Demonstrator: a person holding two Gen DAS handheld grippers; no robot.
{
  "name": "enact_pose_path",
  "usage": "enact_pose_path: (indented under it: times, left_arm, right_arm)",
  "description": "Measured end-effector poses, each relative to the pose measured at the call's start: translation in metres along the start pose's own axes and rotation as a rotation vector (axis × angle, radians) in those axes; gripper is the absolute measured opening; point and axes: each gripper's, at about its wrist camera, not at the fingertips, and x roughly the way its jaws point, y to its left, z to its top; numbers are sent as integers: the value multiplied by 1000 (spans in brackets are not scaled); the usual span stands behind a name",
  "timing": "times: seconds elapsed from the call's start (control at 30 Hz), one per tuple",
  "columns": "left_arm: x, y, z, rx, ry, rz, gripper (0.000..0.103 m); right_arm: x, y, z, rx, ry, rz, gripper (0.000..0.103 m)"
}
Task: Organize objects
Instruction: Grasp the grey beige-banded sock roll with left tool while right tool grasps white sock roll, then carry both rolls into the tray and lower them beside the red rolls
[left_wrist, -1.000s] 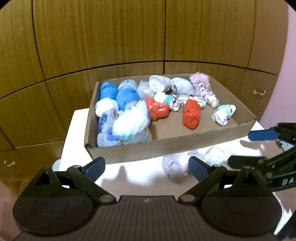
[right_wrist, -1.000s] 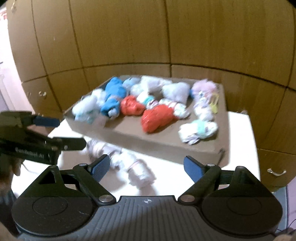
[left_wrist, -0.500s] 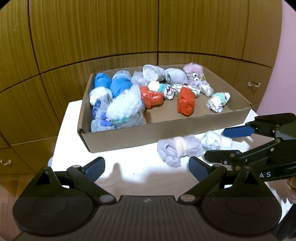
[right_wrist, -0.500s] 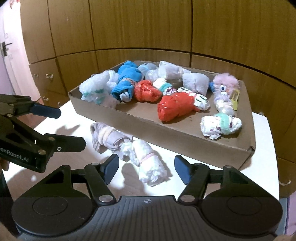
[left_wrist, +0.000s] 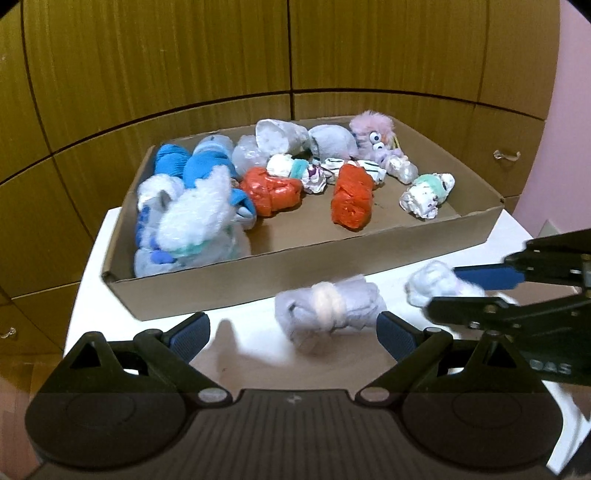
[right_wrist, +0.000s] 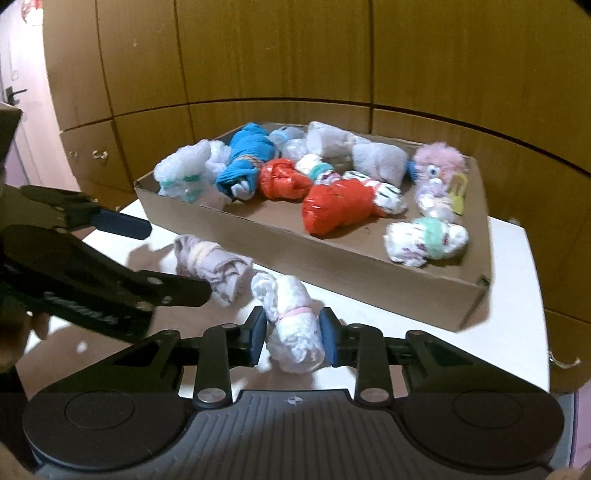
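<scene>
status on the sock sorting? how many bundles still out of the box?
Done: most bundles already lie in the cardboard box. In hand: the right gripper is closing around the white bundle on the table; the pads look about at its sides. Left: the grey bundle lies loose ahead of the open left gripper. So two remain outside.

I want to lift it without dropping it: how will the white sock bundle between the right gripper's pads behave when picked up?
The white sock bundle looks like soft rolled fabric, so it will probably squash as the right gripper closes on it. A pink band around its middle should keep it rolled. It is likely light, and its rounded shape might roll if nudged.
</scene>
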Motion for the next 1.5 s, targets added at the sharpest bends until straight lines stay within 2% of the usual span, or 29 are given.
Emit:
enact_pose_path:
  times: [0.23,0.57,0.67,0.73,0.77,0.8,0.83,1.2,1.5]
  left_arm:
    - [16,-4,3,-59,21,10,93]
    - [17,-7,2,-53,2,29,93]
    - [18,-8,2,-60,-12,26,80]
    - [15,-10,2,-50,-28,19,55]
    - [14,-11,2,-46,-32,19,48]
    - [13,-11,3,-44,-33,3,31]
    - [12,-11,3,-42,-31,-15,24]
    - [-9,-13,5,-4,-60,-24,24]
    - [-20,-19,37,40,-94,2,24]
  right_arm:
    - [-14,-9,-2,15,-19,-17,38]
    - [-7,-12,-4,25,-14,-5,38]
    - [-5,-10,-4,15,-14,-4,38]
    - [-3,-9,-4,4,-11,-9,34]
    - [-3,-9,-4,2,-10,-8,31]
    - [-3,-8,-5,2,-9,-7,30]
    - [-3,-8,-6,2,-10,-7,29]
    - [-19,-11,-7,39,-53,-1,28]
    - [-39,-20,18,69,-94,28,28]
